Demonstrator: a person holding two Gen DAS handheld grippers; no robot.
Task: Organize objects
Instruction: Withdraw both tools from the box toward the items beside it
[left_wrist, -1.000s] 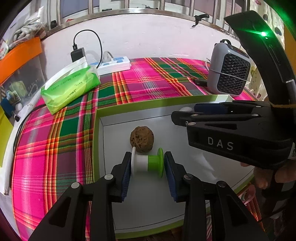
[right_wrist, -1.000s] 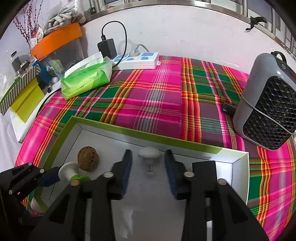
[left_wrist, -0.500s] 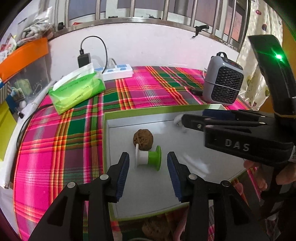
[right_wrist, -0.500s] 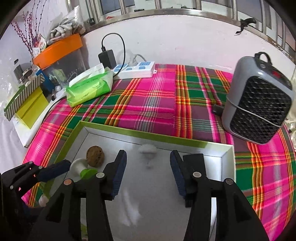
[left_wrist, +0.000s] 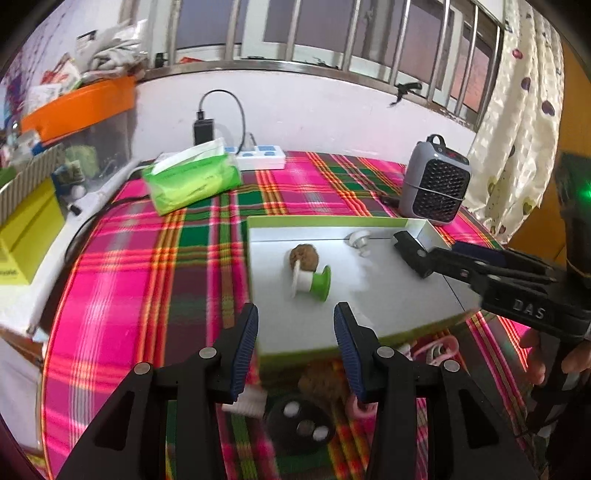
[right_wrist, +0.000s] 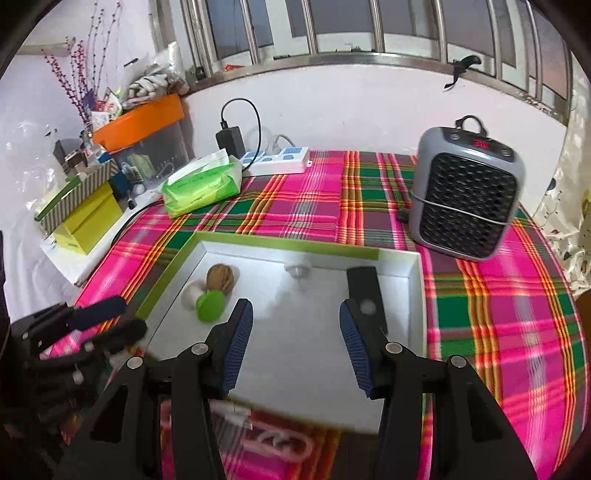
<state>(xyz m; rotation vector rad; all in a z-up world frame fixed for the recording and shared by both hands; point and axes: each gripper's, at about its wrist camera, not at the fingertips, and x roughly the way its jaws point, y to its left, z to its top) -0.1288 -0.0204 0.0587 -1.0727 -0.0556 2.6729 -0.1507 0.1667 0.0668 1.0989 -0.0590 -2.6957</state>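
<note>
A white tray with a green rim (left_wrist: 369, 325) (right_wrist: 295, 354) lies on the plaid cloth. In it lie a green-and-white spool (left_wrist: 310, 284) (right_wrist: 207, 301), a brown walnut (left_wrist: 303, 255) (right_wrist: 220, 277) touching it, and a small white push-pin-like piece (left_wrist: 360, 240) (right_wrist: 298, 270). My left gripper (left_wrist: 295, 343) is open and empty, raised over the tray's near edge. My right gripper (right_wrist: 295, 339) is open and empty above the tray's middle; it also shows in the left wrist view (left_wrist: 413, 251).
Loose items lie in front of the tray: a brown walnut (left_wrist: 321, 380), a black round piece (left_wrist: 299, 424), pink clips (left_wrist: 436, 350) (right_wrist: 280, 441). A grey heater (right_wrist: 465, 199), a green tissue pack (right_wrist: 203, 188) and a power strip (right_wrist: 280, 162) stand farther back.
Both grippers have opened, letting go of the spool and the white piece, and have pulled back and up from the tray. The spool and the white piece stay in the tray.
</note>
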